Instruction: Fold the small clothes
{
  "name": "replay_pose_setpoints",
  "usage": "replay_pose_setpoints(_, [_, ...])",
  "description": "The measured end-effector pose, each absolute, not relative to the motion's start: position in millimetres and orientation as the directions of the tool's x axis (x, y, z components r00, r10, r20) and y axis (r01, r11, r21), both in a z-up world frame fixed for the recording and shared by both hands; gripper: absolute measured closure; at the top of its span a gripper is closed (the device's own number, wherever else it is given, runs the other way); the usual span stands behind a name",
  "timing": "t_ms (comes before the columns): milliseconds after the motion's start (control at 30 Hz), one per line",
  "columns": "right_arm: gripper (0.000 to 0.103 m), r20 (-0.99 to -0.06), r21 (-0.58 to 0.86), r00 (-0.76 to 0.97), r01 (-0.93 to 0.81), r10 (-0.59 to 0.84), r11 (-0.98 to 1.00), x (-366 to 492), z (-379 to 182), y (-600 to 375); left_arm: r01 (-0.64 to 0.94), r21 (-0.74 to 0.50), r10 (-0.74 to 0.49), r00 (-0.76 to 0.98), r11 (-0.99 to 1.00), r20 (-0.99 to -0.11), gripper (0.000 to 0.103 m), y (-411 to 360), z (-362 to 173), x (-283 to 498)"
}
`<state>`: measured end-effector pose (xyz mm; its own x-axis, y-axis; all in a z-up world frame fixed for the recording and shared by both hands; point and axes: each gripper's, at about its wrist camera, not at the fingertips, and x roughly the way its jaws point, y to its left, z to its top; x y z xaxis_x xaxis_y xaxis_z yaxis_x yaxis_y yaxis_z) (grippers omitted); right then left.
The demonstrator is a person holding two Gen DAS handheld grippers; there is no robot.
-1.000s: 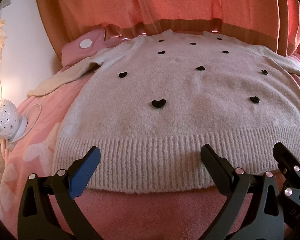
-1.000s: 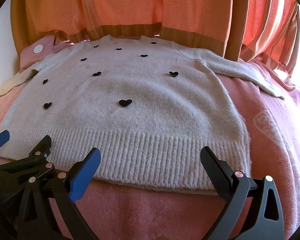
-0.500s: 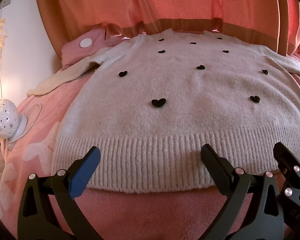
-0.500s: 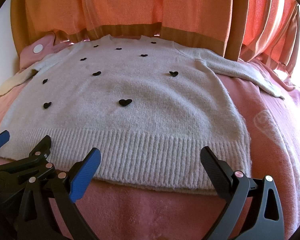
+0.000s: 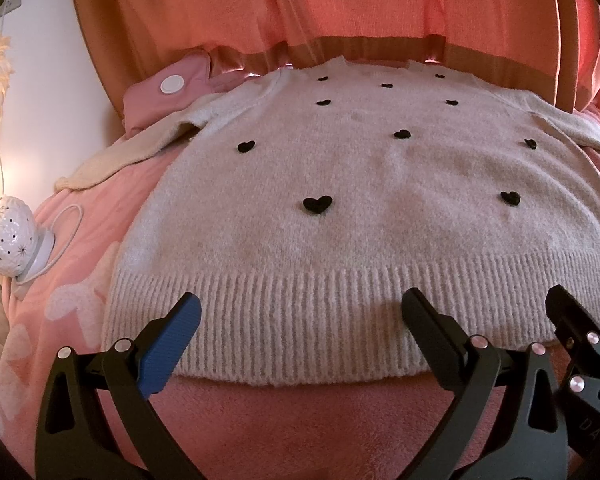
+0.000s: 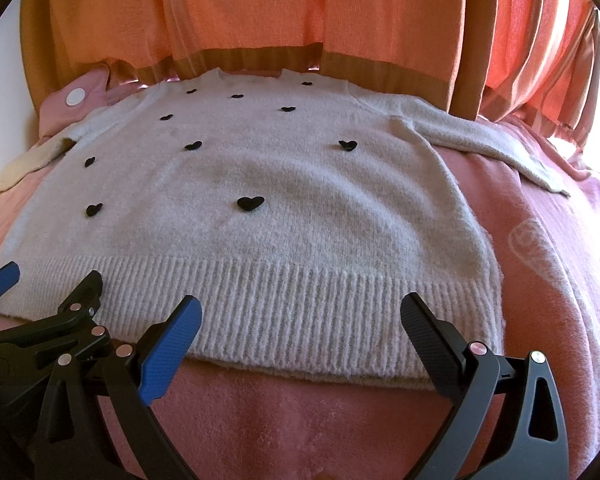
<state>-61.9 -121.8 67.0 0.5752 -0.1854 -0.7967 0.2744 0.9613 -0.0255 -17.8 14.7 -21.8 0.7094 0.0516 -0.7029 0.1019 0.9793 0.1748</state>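
Observation:
A small white knit sweater [image 5: 340, 184] with black hearts lies flat, front up, on a pink blanket, sleeves spread to both sides; it also shows in the right wrist view [image 6: 260, 184]. My left gripper [image 5: 300, 320] is open and empty, hovering just over the ribbed hem [image 5: 300, 340] at its left half. My right gripper [image 6: 300, 320] is open and empty over the hem's right half [image 6: 320, 320]. Each gripper shows at the edge of the other's view: the right one [image 5: 572, 328], the left one [image 6: 48, 284].
The pink blanket [image 5: 300, 420] covers the bed. A white dotted lamp [image 5: 8, 236] with a cord stands at the left edge. A pink pillow [image 5: 168, 92] lies behind the left sleeve. Orange curtains [image 6: 260, 12] hang behind the bed.

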Motion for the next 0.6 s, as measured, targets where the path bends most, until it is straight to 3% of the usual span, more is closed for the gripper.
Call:
replay_pose_setpoints(167, [0.005,-0.771,0.136,0.632,0.278,-0.074,0.951,-55,92,-160,0.181,0.06,-0.083,0.689,0.982,-0.72,0.005,18,-14,-16])
replay_pose_setpoints(333, [0.005,-0.691,0.274,0.715,0.395,-0.106,0.877,-50,134,-266,0.197,-0.057,-0.181,0.704,0.979,-0.686,0.005,28,15,-1])
replay_pose_setpoints(600, [0.005,-0.771,0.322,0.58,0.712,-0.263,0.624,-34,82,-477,0.122,-0.316,-0.308,0.697,0.941,-0.648,0.005,40,47,67])
